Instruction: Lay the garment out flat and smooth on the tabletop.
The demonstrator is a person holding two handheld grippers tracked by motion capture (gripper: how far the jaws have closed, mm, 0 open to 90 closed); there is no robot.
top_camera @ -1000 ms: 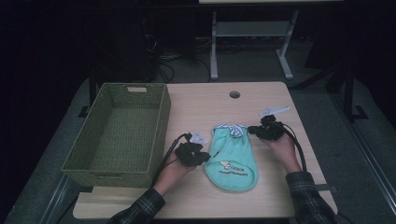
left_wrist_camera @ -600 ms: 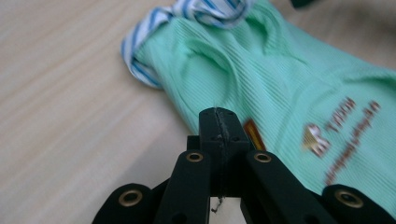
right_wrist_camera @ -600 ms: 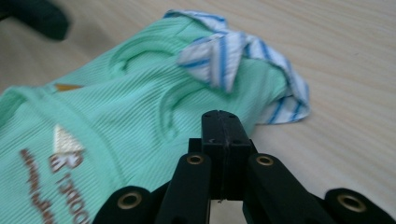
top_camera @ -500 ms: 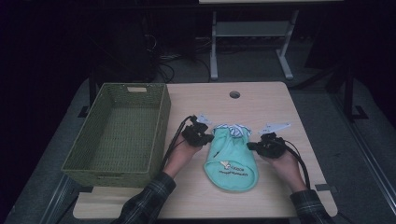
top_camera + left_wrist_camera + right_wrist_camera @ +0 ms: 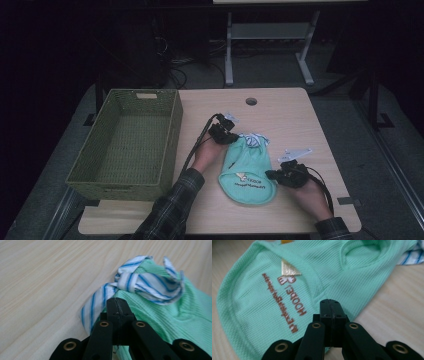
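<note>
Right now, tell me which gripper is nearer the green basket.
Left. The left gripper sits near the basket, by the garment's striped collar; the right gripper is beyond the garment, at its far edge.

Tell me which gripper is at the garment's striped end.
The left gripper, beside the blue-striped trim; the right gripper is at the plain green side of the garment.

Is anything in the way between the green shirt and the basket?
Only the left tool and the hand holding it sit on the bare table between the green shirt and the basket; nothing else shows there.
</note>
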